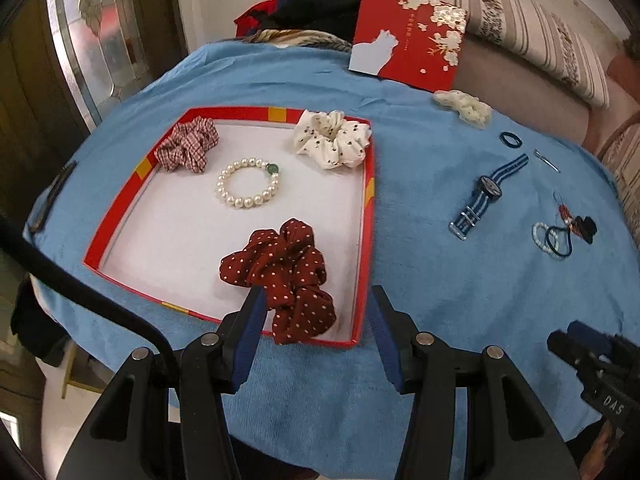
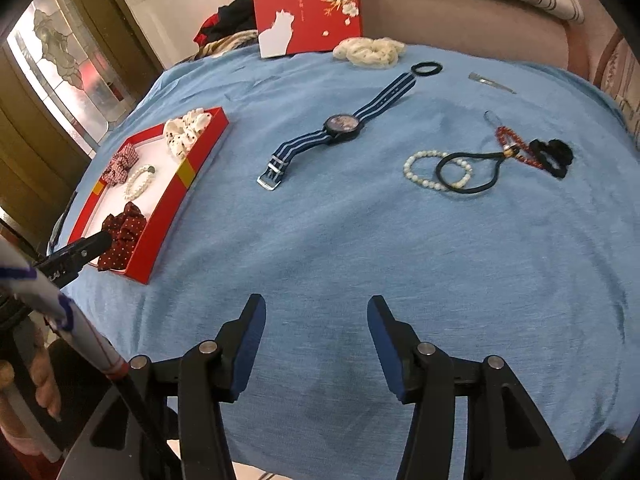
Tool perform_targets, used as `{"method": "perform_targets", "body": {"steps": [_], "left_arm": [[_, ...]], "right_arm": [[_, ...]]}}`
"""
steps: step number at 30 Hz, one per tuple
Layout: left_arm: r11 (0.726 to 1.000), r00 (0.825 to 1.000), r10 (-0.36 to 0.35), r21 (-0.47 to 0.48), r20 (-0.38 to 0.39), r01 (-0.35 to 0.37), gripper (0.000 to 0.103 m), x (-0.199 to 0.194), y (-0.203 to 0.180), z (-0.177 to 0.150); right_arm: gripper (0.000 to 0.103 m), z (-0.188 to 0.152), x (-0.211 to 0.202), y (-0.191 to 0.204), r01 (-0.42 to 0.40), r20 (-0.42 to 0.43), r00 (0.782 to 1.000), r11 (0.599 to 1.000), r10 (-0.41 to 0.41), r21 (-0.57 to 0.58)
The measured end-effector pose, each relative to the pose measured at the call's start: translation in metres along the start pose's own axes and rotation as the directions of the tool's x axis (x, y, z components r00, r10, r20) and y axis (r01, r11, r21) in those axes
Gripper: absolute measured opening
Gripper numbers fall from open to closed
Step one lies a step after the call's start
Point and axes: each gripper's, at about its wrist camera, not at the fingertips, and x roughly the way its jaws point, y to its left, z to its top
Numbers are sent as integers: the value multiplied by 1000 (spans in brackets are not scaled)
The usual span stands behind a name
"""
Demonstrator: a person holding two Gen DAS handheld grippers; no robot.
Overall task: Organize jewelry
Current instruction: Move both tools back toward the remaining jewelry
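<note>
Left gripper: jaws wide apart, holding nothing; it hangs over the near edge of the red tray, and its left finger overlaps the dark red dotted scrunchie — contact cannot be told.
Right gripper: jaws wide apart, empty, above bare blue cloth at the near side of the desk.
Hidden or unclear: the desk itself is fully covered by the cloth; a dark strip at the cloth's far-left edge is too blurred to name.
In the tray: the dotted scrunchie nearest, a pearl bracelet with a green bead in the middle, a red checked scrunchie at the far left corner, a white spotted scrunchie at the far right corner, draped over the rim.
On the cloth, outside the tray: a striped-strap watch mid-desk; to its right a small pearl bracelet overlapped by a dark hair tie, touching a tangle of red beads and a black fuzzy piece.
Farther back: a dark hair band, a metal clip, a cream scrunchie.
Far edge: a red box lid with white blossoms and a cat, leaning upright — its top cut off in the right wrist view.
</note>
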Motion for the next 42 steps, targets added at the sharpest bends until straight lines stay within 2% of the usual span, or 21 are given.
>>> {"method": "perform_targets", "body": {"steps": [9,16,22,28,32,36,37,42], "left_arm": [[995,999,29,94,21,-31,53,-16,-35,-5],[987,999,32,156,3,-32,54,-9,-63,-6],[986,997,-39,158,-64,49,54,7,-84,-1],[972,991,-96,207,-91,113,54,31,-126,7],[956,979,-156,228,-128,182,54,54,-159,16],[944,961,-220,211,-166,252,51,76,-186,29],[944,961,-220,214,-167,253,48,80,-191,33],[951,967,-223,193,-121,243,48,94,-195,64]], "right_arm": [[60,-7,-17,-37,-3,40,999,997,-1,81],[62,-17,-24,-84,15,54,998,984,-25,175],[62,-26,-28,-138,63,50,996,960,-79,273],[62,-20,-26,-173,78,53,994,949,-99,306],[62,-5,-22,-189,74,70,992,946,-100,314],[62,17,-17,-197,51,95,992,950,-84,308],[62,24,-15,-198,38,101,992,950,-73,308],[62,54,8,-196,9,107,993,956,-42,292]]}}
